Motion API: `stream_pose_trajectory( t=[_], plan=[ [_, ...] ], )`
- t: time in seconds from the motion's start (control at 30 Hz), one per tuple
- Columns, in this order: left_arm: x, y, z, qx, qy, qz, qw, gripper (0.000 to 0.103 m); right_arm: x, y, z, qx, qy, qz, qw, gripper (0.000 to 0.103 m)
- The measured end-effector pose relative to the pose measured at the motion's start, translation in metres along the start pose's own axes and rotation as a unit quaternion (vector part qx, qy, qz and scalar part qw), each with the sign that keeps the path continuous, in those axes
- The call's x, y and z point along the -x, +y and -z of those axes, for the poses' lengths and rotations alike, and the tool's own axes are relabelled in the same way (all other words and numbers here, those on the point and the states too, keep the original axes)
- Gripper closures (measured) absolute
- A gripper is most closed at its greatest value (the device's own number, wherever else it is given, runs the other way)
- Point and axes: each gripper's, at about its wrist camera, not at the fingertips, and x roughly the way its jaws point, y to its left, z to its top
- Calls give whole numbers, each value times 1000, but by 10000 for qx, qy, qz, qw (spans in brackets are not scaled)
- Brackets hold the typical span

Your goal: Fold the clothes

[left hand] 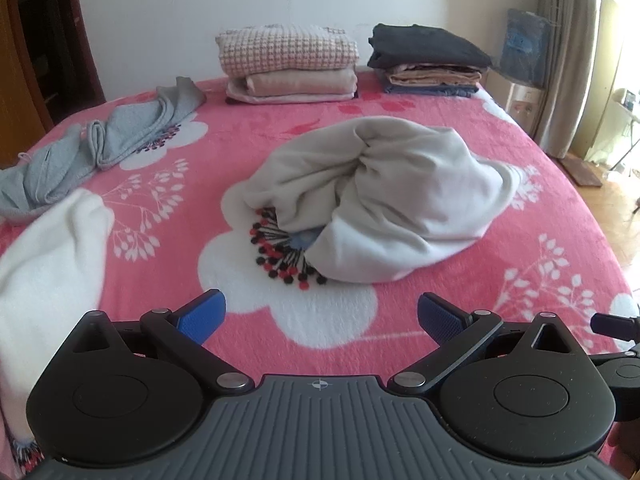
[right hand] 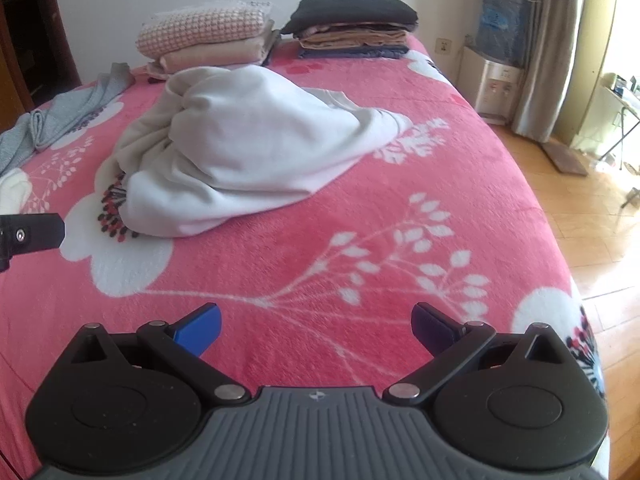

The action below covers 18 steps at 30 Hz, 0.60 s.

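Lying crumpled on pink bedspread (left hand: pixel 400 312), cream garment (left hand: pixel 372 200), both grippers gaping empty

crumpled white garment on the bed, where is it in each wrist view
Left wrist view: the crumpled white garment lies in the middle of the picture, ahead of the open left gripper.
Right wrist view: the same garment sits left of centre, in the upper half.
Shared landmark: the stack topped by a dark folded garment by the far wall.

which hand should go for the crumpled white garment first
Left, probably. The left tool is open and faces the white garment head-on; from the right tool, also open, it lies off to the left.
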Motion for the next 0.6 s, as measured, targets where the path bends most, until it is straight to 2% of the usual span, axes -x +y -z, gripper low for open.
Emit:
stream_pose_trajectory(
  t=[0.07,0.17,0.23,0.3,0.6],
  plan=[
    [2,0,-1,-81,-60,-49,9999,0,3,-2,3,-36,-91,-28,9999,0],
    [7,-1,17,-11,-177,-76,9998,0,7,-6,7,-83,-215,-61,9997,0],
    [1,4,14,93,170,-65,9998,0,5,-2,7,6,-75,83,9999,0],
    [-2,10,14,175,319,-164,9992,0,5,-1,4,51,26,154,9999,0],
    [0,23,18,401,328,-234,9984,0,10,12,6,138,69,394,9991,0]
  ],
)
